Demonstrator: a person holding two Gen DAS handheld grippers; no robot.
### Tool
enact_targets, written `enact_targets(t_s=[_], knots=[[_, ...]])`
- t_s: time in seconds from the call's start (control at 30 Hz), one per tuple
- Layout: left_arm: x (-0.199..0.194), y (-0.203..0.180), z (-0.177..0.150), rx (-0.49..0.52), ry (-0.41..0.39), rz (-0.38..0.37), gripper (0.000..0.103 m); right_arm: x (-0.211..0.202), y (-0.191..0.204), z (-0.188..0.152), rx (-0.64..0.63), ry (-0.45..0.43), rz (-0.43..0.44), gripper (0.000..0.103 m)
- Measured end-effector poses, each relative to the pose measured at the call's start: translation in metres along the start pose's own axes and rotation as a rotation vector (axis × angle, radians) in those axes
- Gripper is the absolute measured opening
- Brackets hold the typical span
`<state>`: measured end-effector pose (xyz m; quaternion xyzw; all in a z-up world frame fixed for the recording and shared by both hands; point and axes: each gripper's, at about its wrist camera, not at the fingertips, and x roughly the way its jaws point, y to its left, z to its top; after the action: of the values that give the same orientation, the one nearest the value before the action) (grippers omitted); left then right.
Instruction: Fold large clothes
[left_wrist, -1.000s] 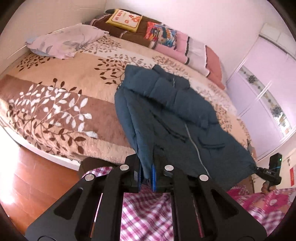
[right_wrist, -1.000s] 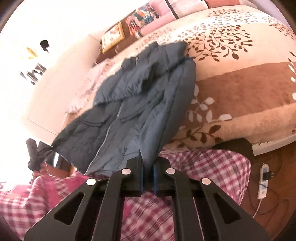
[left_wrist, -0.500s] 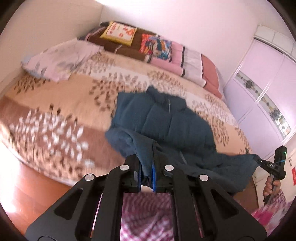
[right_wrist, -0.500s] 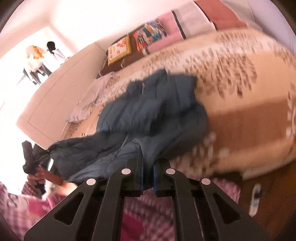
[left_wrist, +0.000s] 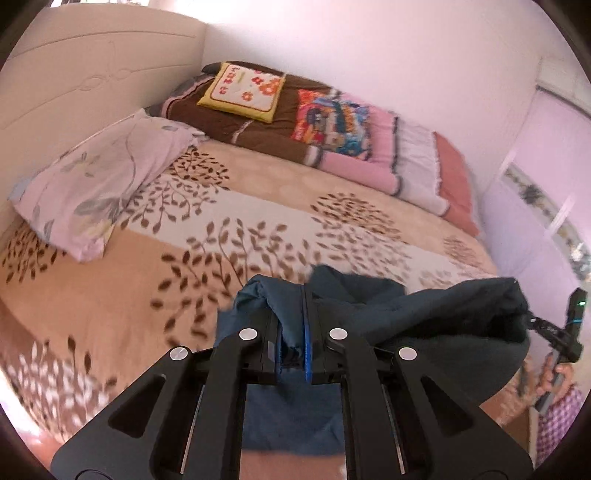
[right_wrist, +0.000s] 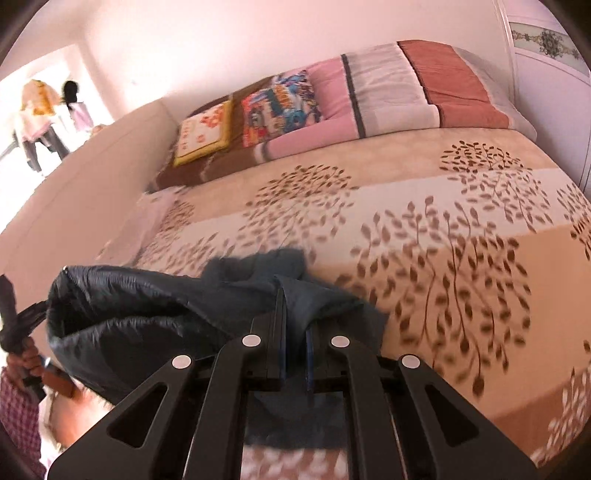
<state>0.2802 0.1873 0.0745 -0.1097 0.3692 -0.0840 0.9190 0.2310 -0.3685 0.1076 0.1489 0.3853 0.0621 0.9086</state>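
A dark blue padded jacket hangs bunched between my two grippers above the near part of the bed. My left gripper is shut on one corner of its hem. My right gripper is shut on the other corner of the jacket. The hem sags open between them like a pocket. The collar end folds over just beyond the fingertips. The right gripper also shows in the left wrist view, and the left gripper in the right wrist view.
The bed has a beige and brown leaf-print blanket. A pale floral pillow lies at the left. Folded quilts and a yellow cushion line the far side. A wardrobe stands at the right.
The jacket lay spread on the bed with its hem lifted. Both grippers have carried the hem up and forward over the bed, so the jacket now doubles over itself.
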Motion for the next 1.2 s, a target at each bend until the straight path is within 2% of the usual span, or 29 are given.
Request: enact_targets(t_s=[0.13,0.33,0.43,0.53,0.63,0.73,0.8,0.83,0.9,0.97,1.07,1.2], knots=[[0.077,0.0,0.02,-0.001,0.052,0.072,0.008,0.075,-0.014,0.026,0.029,0.049,-0.06,0.008],[0.176,0.011,0.013,-0.027,0.159,0.16,0.009,0.172,-0.036,0.024,0.089,0.153,-0.121,0.008],[0.207,0.019,0.004,-0.057,0.2,0.186,0.012,0.206,-0.045,0.017,0.109,0.201,-0.143,0.008],[0.222,0.029,-0.005,-0.106,0.226,0.175,0.016,0.226,-0.055,0.01,0.166,0.251,-0.135,0.01],[0.216,0.041,-0.006,-0.185,0.224,0.098,0.023,0.225,-0.069,0.007,0.244,0.256,-0.066,0.017],[0.205,0.051,-0.002,-0.266,0.22,0.028,0.038,0.212,-0.076,0.01,0.303,0.253,0.01,0.026],[0.188,0.054,0.001,-0.271,0.164,0.069,0.074,0.199,-0.076,0.012,0.309,0.24,0.039,0.035],[0.179,0.054,0.003,-0.252,0.125,0.086,0.076,0.193,-0.076,0.013,0.301,0.235,0.043,0.041],[0.17,0.053,0.005,-0.219,0.11,0.103,0.076,0.185,-0.076,0.013,0.294,0.227,0.036,0.047],[0.162,0.054,0.003,-0.214,0.115,0.11,0.076,0.171,-0.075,0.013,0.285,0.173,-0.03,0.069],[0.15,0.052,-0.009,-0.178,0.142,0.115,0.076,0.153,-0.074,0.011,0.256,0.128,-0.03,0.069],[0.13,0.051,-0.045,-0.12,0.198,0.109,0.076,0.133,-0.071,-0.008,0.188,0.133,-0.07,0.069]])
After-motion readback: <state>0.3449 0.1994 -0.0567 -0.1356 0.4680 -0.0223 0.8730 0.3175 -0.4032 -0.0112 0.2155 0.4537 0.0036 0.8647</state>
